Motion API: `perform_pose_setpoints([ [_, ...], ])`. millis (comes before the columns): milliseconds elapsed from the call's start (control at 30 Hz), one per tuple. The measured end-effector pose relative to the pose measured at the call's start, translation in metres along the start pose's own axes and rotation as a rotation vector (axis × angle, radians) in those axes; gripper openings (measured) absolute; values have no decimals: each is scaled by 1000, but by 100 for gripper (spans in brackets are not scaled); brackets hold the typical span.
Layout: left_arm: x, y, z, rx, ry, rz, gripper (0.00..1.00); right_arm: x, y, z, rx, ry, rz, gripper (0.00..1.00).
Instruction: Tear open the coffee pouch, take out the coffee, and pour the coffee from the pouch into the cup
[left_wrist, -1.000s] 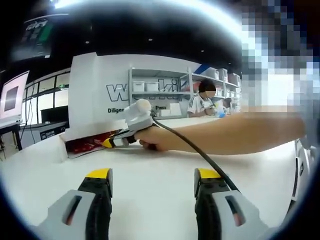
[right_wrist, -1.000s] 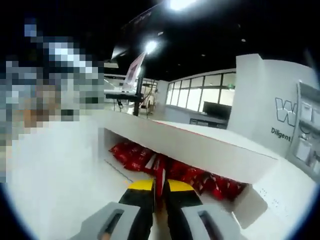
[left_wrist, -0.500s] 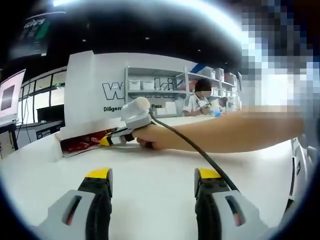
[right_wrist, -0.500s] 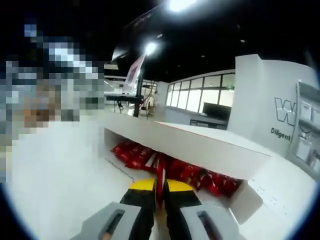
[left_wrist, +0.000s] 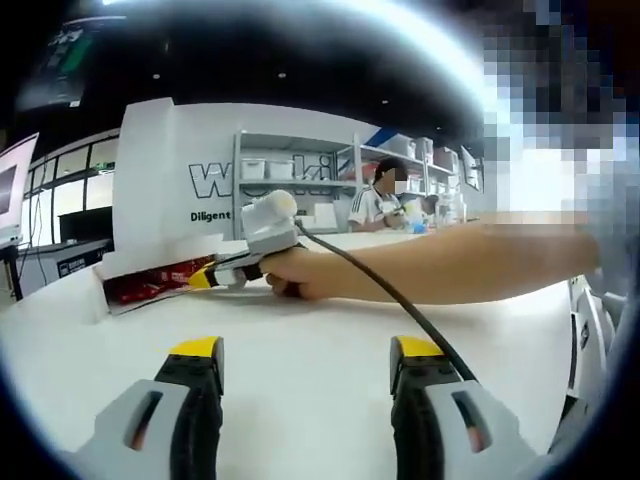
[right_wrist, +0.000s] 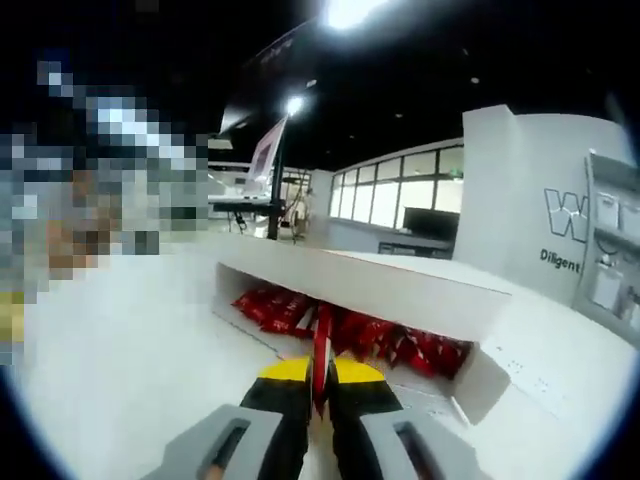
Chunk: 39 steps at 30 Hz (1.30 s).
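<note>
**Red pouch pinched at the box mouth**

While the left gripper (left_wrist: 305, 365) is held spread above the white table (left_wrist: 300, 330), "Diligent" is read on the wall (left_wrist: 170, 180). A red coffee pouch (right_wrist: 321, 352) is pinched upright by the right gripper (right_wrist: 320, 380), just before the open white box (right_wrist: 380, 295) of red pouches (right_wrist: 385, 335).

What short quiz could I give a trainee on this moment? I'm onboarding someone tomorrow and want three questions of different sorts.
1. True or false: the right gripper is shut on a thin red coffee pouch.
2. Where do the other red pouches lie? A) in the open white cardboard box; B) in a cup; C) on a shelf.
3. Fill in: the left gripper has its jaws ____ above the white table.

Key: 1 true; 2 A; 3 open.
</note>
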<state>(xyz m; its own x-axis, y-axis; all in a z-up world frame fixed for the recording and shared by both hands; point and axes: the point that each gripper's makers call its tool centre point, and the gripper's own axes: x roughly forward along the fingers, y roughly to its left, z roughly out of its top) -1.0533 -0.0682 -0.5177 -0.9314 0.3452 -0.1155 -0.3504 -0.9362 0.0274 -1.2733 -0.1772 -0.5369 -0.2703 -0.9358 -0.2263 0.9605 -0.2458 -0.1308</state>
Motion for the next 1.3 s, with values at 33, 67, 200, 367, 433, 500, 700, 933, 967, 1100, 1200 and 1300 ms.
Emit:
perform_pose_setpoints([
  [33,0,0,0,3,-1,1,69,-1,0,1,0,-4,-1,7],
  [67,0,1,0,5,0,3,69,-2,0,1,0,-6,-1,7],
  [200,0,1,1,10,-1,2,69,-8,-2,3,10,-24,-7,7],
  [367,1,1,1,13,1,1,69,-14,-1,1,11,-22,1,7],
  [433,1,1,1,14,0,4,69,-16,0,0,4,-19,4,7],
  [500,1,1,2,15,-2,4,69,-19,1,-1,1,-18,6,7],
  [700,1,1,1,19,2,4,69,-26,2,-2,-1,-18,4,7],
  [933,1,0,1,19,2,-1,68,-32,3,-4,0,-17,1,7],
  [967,1,0,1,18,1,-2,68,-32,3,-4,-2,-16,-1,7],
  [1100,1,0,0,20,3,-1,68,-33,3,-4,-5,-16,-3,7],
  [1200,1,0,0,20,3,0,68,-35,4,-5,-4,-17,-2,7],
  [1300,1,-1,0,21,4,-1,68,-37,4,-5,0,-17,-3,7],
])
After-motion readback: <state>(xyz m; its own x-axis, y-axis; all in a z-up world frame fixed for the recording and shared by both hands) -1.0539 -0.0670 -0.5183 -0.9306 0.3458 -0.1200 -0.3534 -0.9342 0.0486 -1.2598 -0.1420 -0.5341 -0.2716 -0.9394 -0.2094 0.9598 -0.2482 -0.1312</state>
